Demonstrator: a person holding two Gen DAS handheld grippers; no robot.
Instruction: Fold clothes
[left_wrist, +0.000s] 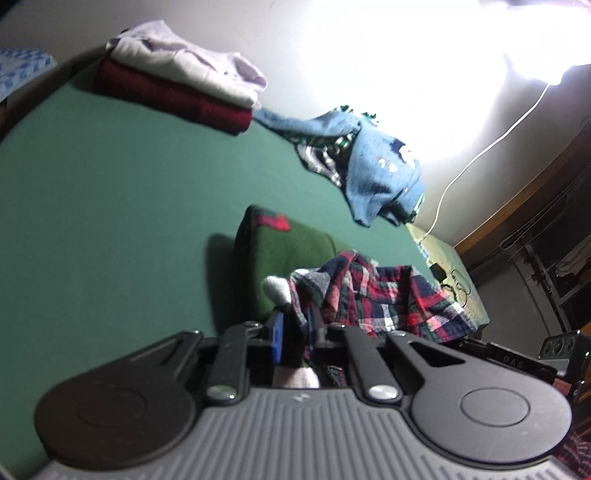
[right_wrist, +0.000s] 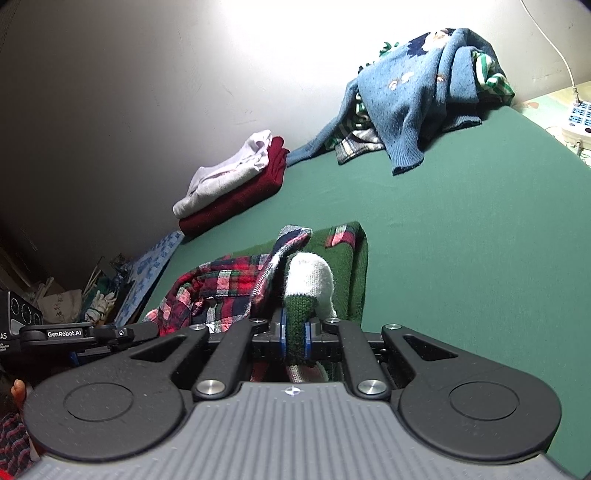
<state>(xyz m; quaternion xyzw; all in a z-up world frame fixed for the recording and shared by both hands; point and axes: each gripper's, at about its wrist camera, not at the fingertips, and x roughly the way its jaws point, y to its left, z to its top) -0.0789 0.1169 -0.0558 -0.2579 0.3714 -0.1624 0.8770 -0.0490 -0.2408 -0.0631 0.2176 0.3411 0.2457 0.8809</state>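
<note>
Left gripper pinching plaid shirt, right gripper pinching green sweater cuff, both over green surface, folded stack behind

Green sweater with crumpled plaid shirt lying on top.

White cable, power strip

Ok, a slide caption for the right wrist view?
Right gripper shut on green-and-white knit beside plaid shirt; folded stack behind.
</note>
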